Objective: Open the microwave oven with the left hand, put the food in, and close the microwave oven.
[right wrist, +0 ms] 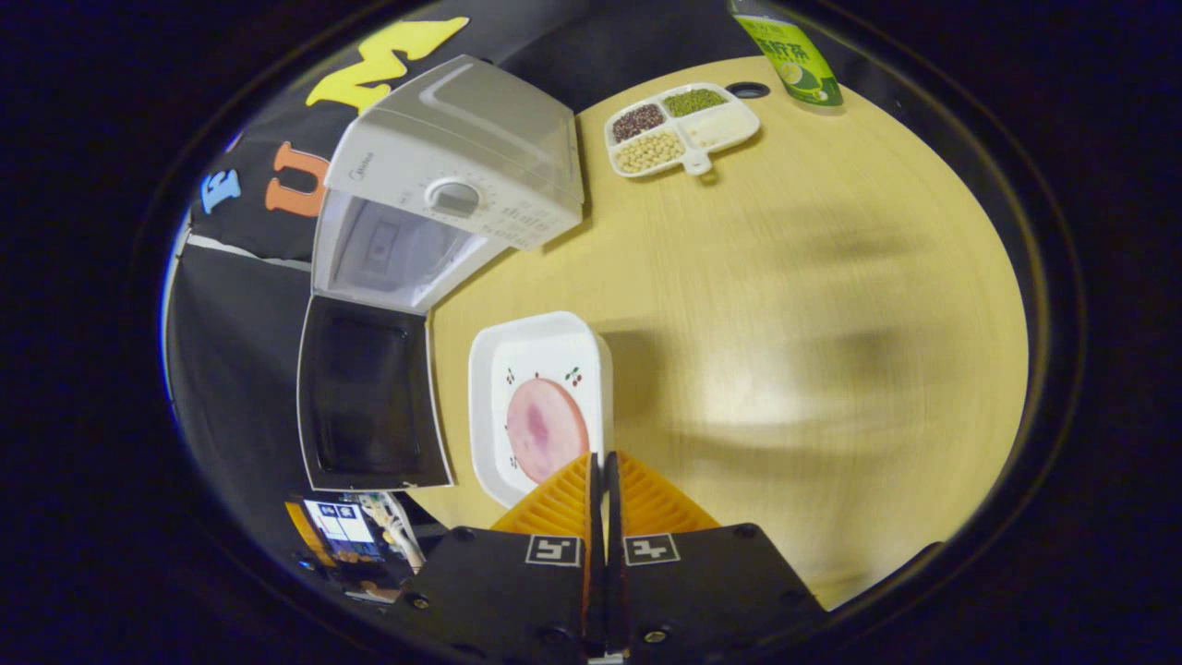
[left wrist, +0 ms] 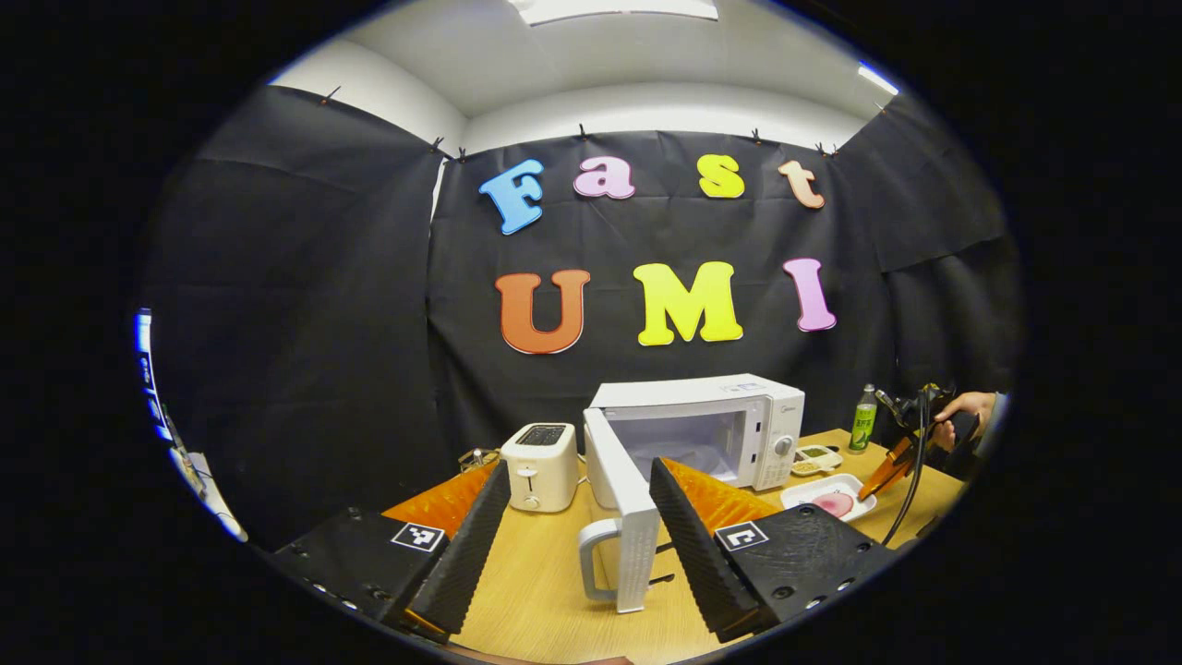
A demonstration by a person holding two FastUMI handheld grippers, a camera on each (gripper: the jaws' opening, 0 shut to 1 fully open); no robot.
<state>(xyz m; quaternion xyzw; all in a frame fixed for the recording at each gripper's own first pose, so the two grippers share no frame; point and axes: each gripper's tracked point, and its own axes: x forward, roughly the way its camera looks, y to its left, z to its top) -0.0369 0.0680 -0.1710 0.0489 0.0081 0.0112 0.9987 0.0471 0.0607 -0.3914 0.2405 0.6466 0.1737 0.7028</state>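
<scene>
The white microwave (left wrist: 739, 420) stands at the back of the table with its door (left wrist: 626, 503) swung out toward me. My left gripper (left wrist: 582, 540) is open, and the door's edge and handle (left wrist: 596, 559) stand between its fingers without being pressed. A white square plate (right wrist: 540, 346) with a pink slice of food (right wrist: 545, 429) lies on the table before the microwave (right wrist: 452, 175). My right gripper (right wrist: 605, 462) has its fingers together over the plate's near right rim. From the left gripper view, that right gripper (left wrist: 877, 480) touches the plate (left wrist: 831, 503), held by a hand (left wrist: 965, 406).
A white toaster (left wrist: 540, 466) stands left of the microwave. A divided dish of beans (right wrist: 679, 129) and a green bottle (right wrist: 794, 55) sit to the microwave's right. The open door (right wrist: 365, 406) juts past the wooden table's (right wrist: 831, 323) edge.
</scene>
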